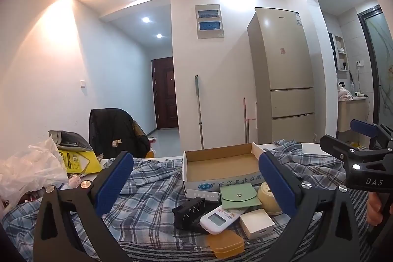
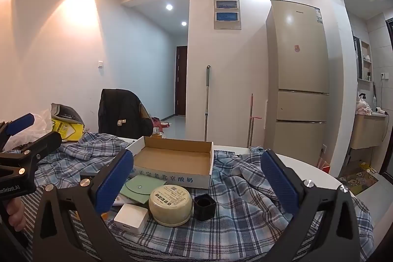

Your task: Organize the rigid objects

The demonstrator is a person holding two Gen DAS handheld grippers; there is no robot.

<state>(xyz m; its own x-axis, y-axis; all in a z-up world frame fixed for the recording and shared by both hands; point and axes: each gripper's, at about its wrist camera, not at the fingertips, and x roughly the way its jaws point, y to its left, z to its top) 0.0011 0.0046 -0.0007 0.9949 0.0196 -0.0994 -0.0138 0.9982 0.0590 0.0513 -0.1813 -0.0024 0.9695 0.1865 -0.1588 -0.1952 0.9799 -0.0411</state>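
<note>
An open, empty cardboard box (image 1: 221, 161) (image 2: 174, 158) sits on the plaid cloth. In front of it lie a green pouch (image 1: 239, 195) (image 2: 137, 188), a round cream tin (image 2: 170, 204) (image 1: 267, 198), a white square box (image 1: 256, 222) (image 2: 131, 214), a white remote (image 1: 218, 217), a black box (image 1: 189, 211), an orange case (image 1: 226, 246) and a small black cup (image 2: 205, 205). My left gripper (image 1: 196, 182) is open and empty above the pile. My right gripper (image 2: 196, 182) is open and empty over the tin and cup; it also shows at the right of the left wrist view (image 1: 363, 146).
A yellow package (image 1: 76, 160) and plastic bag (image 1: 27, 168) lie at the left. A chair with a black jacket (image 1: 115, 131) stands behind the table. A fridge (image 1: 282, 75) and mop (image 1: 199, 112) stand beyond. The white table edge (image 2: 307, 163) curves at right.
</note>
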